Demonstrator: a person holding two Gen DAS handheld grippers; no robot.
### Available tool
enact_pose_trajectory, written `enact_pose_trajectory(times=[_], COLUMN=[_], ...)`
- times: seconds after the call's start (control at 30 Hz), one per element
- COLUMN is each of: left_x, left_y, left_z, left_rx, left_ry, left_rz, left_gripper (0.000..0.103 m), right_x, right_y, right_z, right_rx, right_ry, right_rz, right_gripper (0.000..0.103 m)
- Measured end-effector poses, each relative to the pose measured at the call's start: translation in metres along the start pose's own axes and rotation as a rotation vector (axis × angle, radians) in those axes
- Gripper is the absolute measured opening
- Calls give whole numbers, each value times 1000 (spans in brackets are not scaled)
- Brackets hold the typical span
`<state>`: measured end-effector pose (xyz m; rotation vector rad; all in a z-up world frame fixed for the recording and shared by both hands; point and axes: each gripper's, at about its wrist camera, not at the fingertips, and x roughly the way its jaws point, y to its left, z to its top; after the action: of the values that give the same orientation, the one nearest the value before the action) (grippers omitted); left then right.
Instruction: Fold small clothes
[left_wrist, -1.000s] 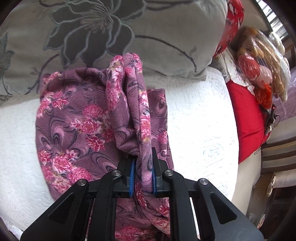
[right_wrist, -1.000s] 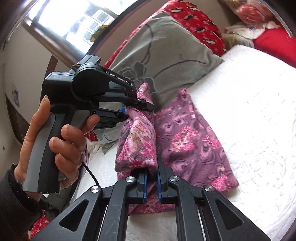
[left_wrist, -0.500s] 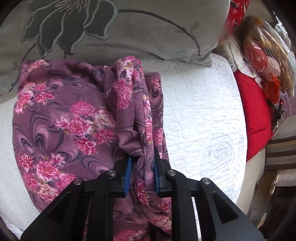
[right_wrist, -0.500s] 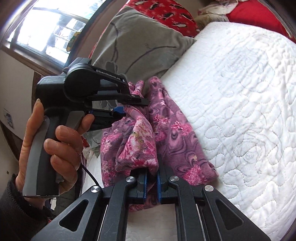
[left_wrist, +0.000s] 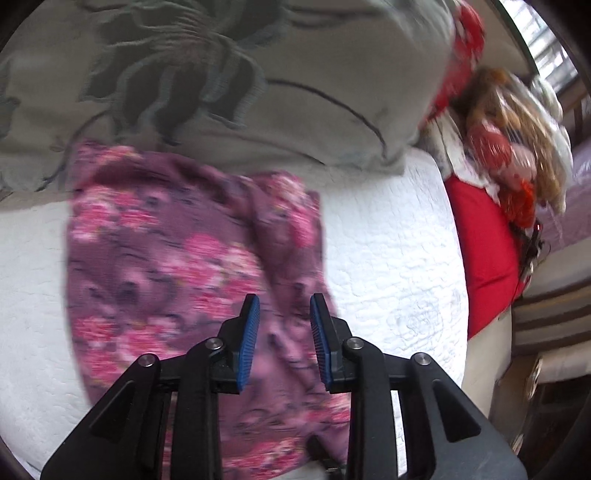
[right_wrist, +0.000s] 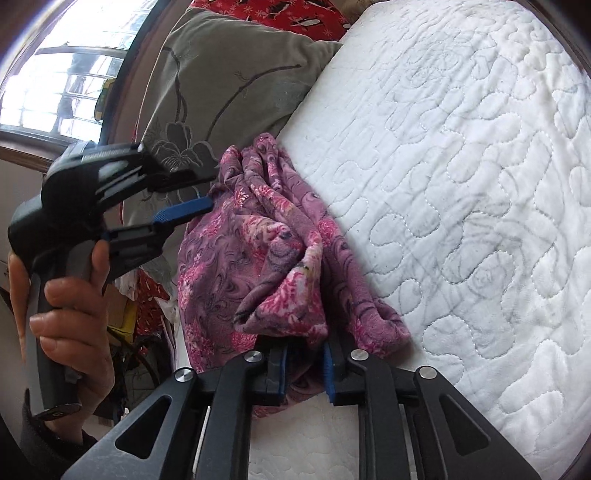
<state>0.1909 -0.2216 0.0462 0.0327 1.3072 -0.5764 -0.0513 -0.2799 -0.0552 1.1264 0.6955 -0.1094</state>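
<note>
Garment: my floral purple cloth (left_wrist: 192, 258) lies bunched on the white quilt (left_wrist: 388, 258), its far edge against the grey pillow (left_wrist: 295, 74).
Left gripper (left_wrist: 284, 314): I see its blue pads parted, empty, above the cloth.
Right gripper (right_wrist: 304, 354): jaws narrowly apart, a fold of cloth between them; whether they pinch it I cannot tell.

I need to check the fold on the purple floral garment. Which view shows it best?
The right wrist view: the purple floral garment is sharp there, its bunched folds clear. The left wrist view shows it lying flatter on the white quilt, but blurred.
</note>
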Motion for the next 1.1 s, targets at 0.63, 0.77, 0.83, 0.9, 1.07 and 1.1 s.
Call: enact_pose_trajectory(times=[0.63, 0.77, 0.83, 0.9, 1.07, 1.1], left_x=[-29, -28, -27, -26, -16, -11], left_y=[147, 146, 146, 146, 142, 140], left_z=[-37, -33, -30, -27, -22, -21], left_rx=[-249, -249, -243, -234, -191, -185], left_ry=[-61, -74, -73, -75, -104, -102], left_rz=[-92, -115, -123, -129, -90, -77], left_gripper=[32, 41, 44, 45, 45, 45], right_x=[2, 67, 93, 116, 116, 111], right_y=[82, 104, 111, 112, 114, 112], right_z=[106, 123, 125, 128, 137, 138], right_rx=[-239, -378, -439, -467, -467, -461], right_ry=[-103, 38, 68, 106, 86, 59], right_rz=[-62, -131, -202, -263, -167, -150], right_gripper=[49, 49, 49, 48, 8, 8])
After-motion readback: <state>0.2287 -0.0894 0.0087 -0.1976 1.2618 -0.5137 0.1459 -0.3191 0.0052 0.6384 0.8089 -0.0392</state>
